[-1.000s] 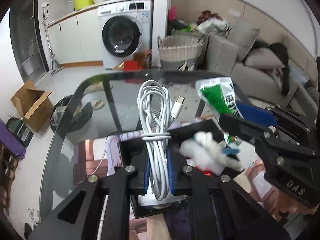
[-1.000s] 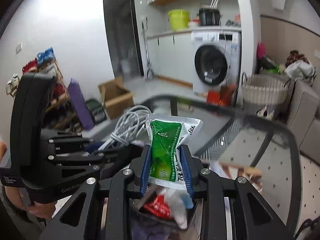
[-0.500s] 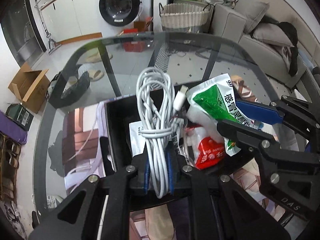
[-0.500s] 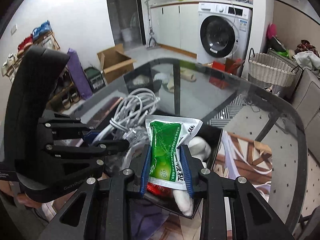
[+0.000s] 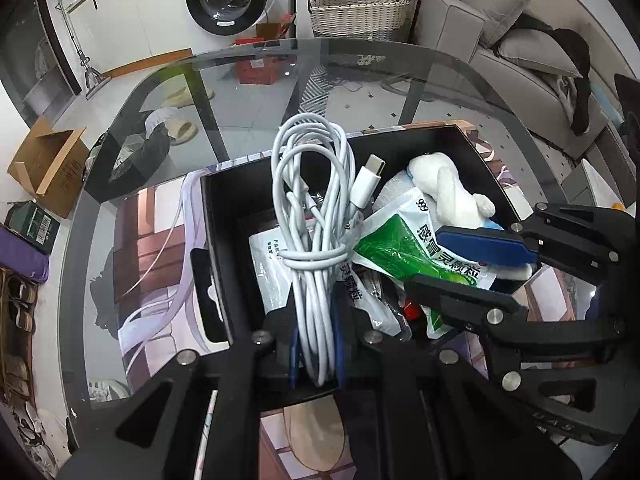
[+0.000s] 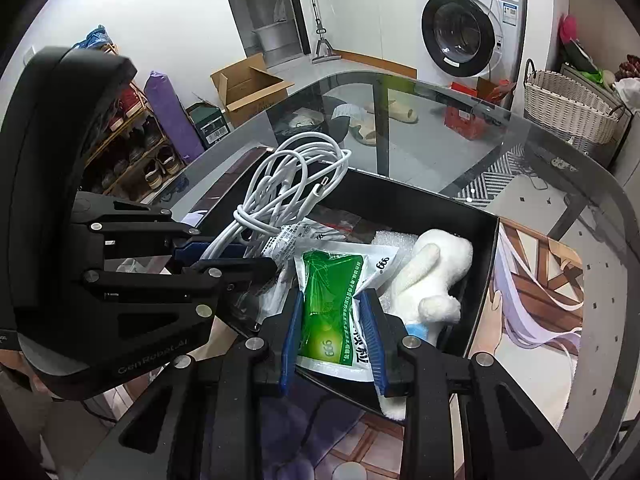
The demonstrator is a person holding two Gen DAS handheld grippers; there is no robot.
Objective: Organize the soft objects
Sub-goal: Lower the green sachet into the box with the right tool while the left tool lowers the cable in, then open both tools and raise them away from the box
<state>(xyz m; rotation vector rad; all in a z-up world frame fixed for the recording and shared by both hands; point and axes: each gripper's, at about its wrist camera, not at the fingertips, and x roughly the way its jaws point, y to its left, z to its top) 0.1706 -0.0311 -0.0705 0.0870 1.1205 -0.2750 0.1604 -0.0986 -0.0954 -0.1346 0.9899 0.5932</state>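
Black box: the box [image 5: 472, 148] sits on a printed mat [image 5: 156, 240] on the glass table [image 5: 400, 76]; both grippers are over it.
Left gripper: the left gripper [image 5: 316, 344] is closed tight on a bundled white cable [image 5: 316, 208], whose loops stick up above the box's left half.
Right gripper: the right gripper [image 6: 332, 340] is pinched on a green sachet [image 6: 328, 300], held low over the near right part of the box.
Already in: a white plush toy [image 6: 428, 276], a white packet [image 5: 272, 264] and something red [image 5: 412, 308] lie inside.
Left to do: judging by the grips, neither item is released; both need lowering and letting go.
Elsewhere: no other loose soft things show on the table, so the job looks close to finished.
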